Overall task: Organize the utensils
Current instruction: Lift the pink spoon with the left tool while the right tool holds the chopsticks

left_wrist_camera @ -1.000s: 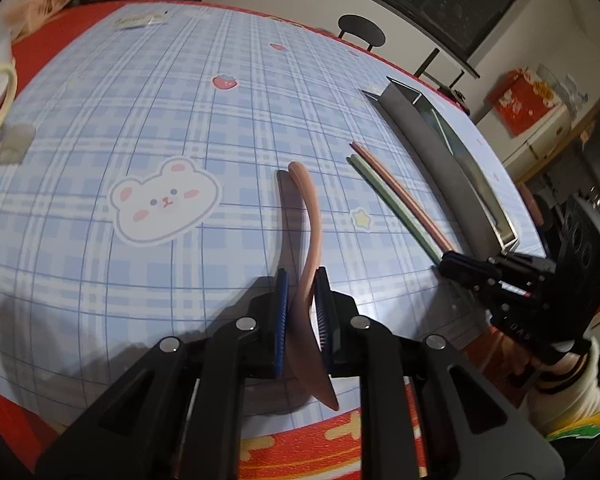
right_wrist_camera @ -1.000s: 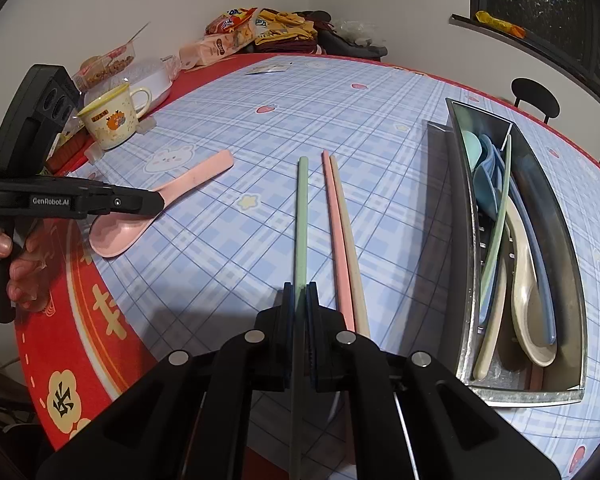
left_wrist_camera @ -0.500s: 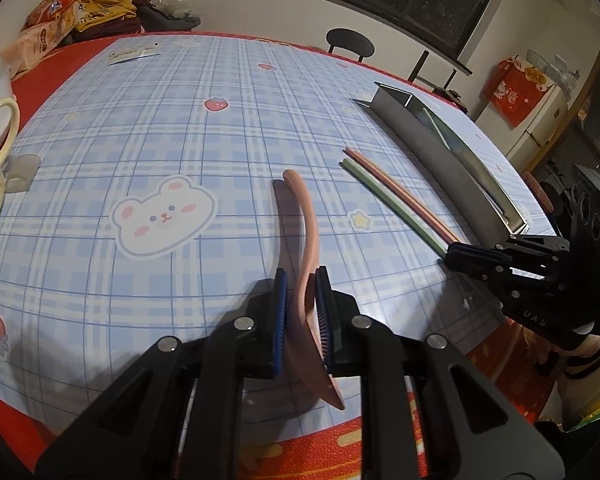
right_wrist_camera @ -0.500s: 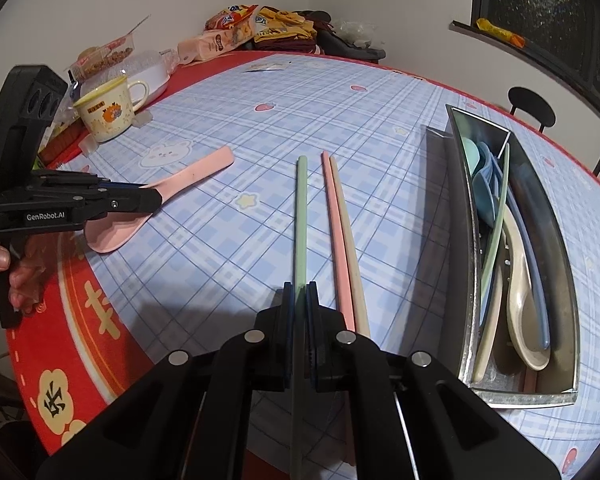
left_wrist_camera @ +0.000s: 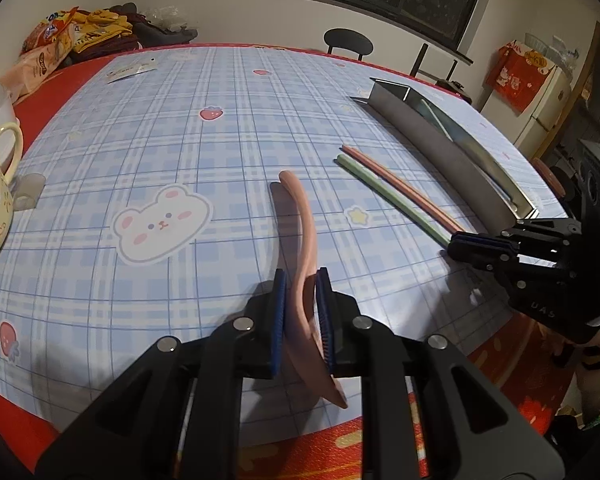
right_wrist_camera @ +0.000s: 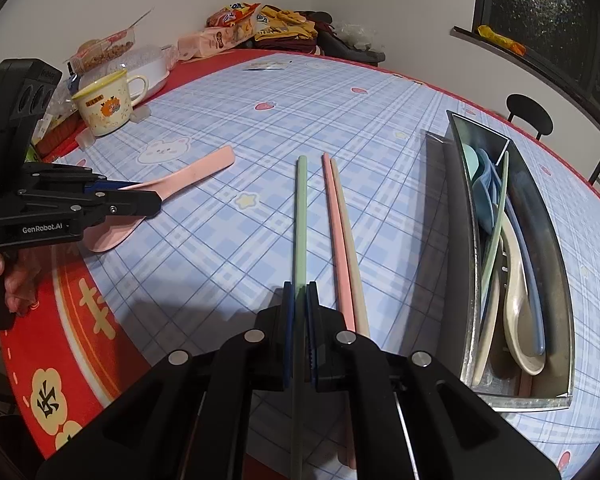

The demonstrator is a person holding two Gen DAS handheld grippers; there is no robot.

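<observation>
My left gripper [left_wrist_camera: 301, 280] is shut on a pink spoon [left_wrist_camera: 305, 236], its bowl near the table's front edge; the same spoon [right_wrist_camera: 188, 178] shows in the right wrist view, held by the left gripper [right_wrist_camera: 152, 200]. My right gripper [right_wrist_camera: 300, 292] is shut on a green chopstick [right_wrist_camera: 301, 216] that lies flat on the table. A pink chopstick [right_wrist_camera: 331, 216] and a beige chopstick [right_wrist_camera: 349, 240] lie just right of it. A steel utensil tray [right_wrist_camera: 555, 248] at the right holds several spoons and chopsticks. The right gripper [left_wrist_camera: 459, 242] also shows in the left wrist view.
A blue plaid mat [left_wrist_camera: 180, 140] covers the red round table. A yellow-rimmed mug [right_wrist_camera: 104, 106] and a white container stand at the left. Snack packets [right_wrist_camera: 236, 26] and dark clothes lie at the far edge. A black chair [left_wrist_camera: 347, 42] stands behind the table.
The left wrist view has tilted up and the pink spoon has lifted slightly in my left gripper. My right gripper stays shut on the green chopstick.
</observation>
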